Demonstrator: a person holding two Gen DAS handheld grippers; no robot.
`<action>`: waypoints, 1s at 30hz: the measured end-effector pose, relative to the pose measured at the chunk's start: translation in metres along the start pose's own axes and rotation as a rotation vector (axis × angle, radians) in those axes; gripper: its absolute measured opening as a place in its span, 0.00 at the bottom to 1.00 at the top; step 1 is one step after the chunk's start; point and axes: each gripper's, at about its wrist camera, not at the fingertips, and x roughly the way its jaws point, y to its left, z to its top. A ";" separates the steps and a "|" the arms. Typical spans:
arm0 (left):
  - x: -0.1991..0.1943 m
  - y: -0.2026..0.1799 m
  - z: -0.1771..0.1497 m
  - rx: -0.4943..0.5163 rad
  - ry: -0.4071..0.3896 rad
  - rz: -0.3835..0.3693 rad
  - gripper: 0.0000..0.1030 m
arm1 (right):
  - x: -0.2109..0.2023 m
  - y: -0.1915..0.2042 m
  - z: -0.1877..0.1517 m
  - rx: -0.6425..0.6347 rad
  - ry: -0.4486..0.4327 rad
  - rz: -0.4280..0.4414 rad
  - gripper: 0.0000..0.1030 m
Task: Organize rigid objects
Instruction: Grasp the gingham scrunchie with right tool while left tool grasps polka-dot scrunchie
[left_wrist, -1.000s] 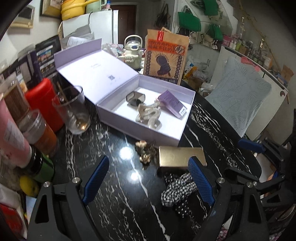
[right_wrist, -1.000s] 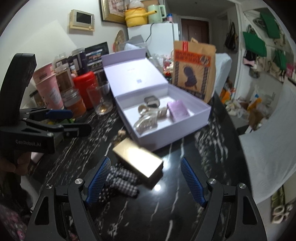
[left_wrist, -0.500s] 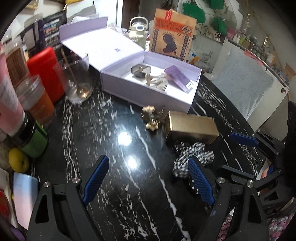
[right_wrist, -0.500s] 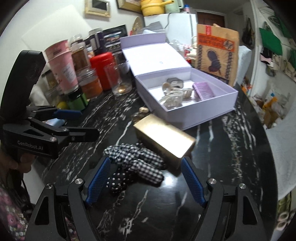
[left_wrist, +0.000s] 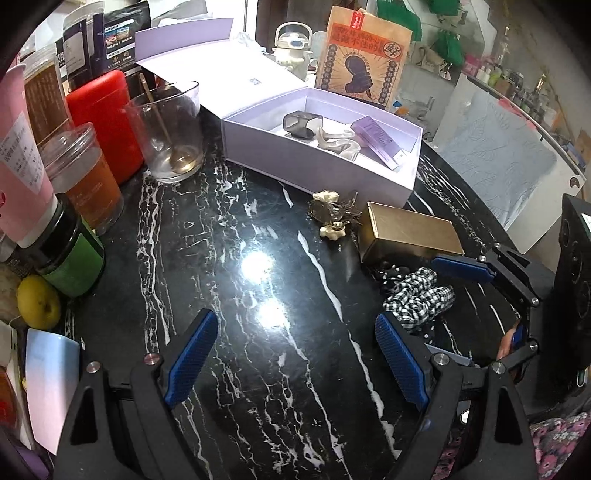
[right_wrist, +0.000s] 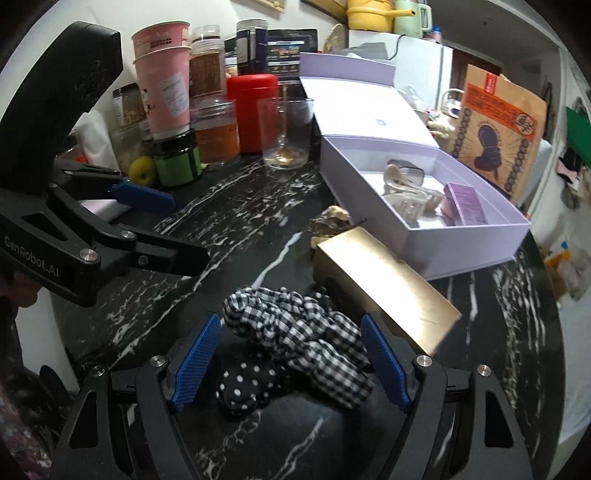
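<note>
So the right gripper (right_wrist: 290, 363) sits at the bottom of its own view with the jaws spread wide and nothing pinched yet, the blue pads (right_wrist: 197, 360) straddling a checked fabric scrunchie (right_wrist: 295, 332) with a polka-dot one (right_wrist: 245, 387) tucked under it. Both are soft stuff, so I'd guess the real target is the gold box (right_wrist: 384, 284) just right of the right pad, touching the scrunchies. It looks stiff, light, probably cardboard, with a shiny foil skin that could be a bit slippery. I'd grab it across the short sides near the middle so it doesn't swing, and not crush it. Just beyond it, toward the middle of the frame, lies a small hair clip (right_wrist: 328, 221) that looks brittle, right by the wall of the open lavender box (right_wrist: 461, 254) at center right, which already holds clips and a little purple carton (right_wrist: 465, 203). That's likely where everything goes. The right gripper is angled down at the black marble table (right_wrist: 236, 210). The left gripper (left_wrist: 295, 354) is also wide open and empty, tilted steeply down over bare tabletop at the bottom of its view, well clear of the gold box.
</note>
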 end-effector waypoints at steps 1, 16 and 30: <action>0.001 0.001 0.000 -0.005 0.003 -0.003 0.85 | 0.003 -0.001 0.001 0.003 0.007 0.003 0.77; 0.008 0.001 0.005 -0.026 -0.002 -0.058 0.85 | -0.009 -0.024 0.004 0.167 -0.065 0.058 0.28; 0.027 -0.051 0.005 0.094 0.011 -0.187 0.85 | -0.055 -0.052 -0.023 0.287 -0.030 -0.023 0.28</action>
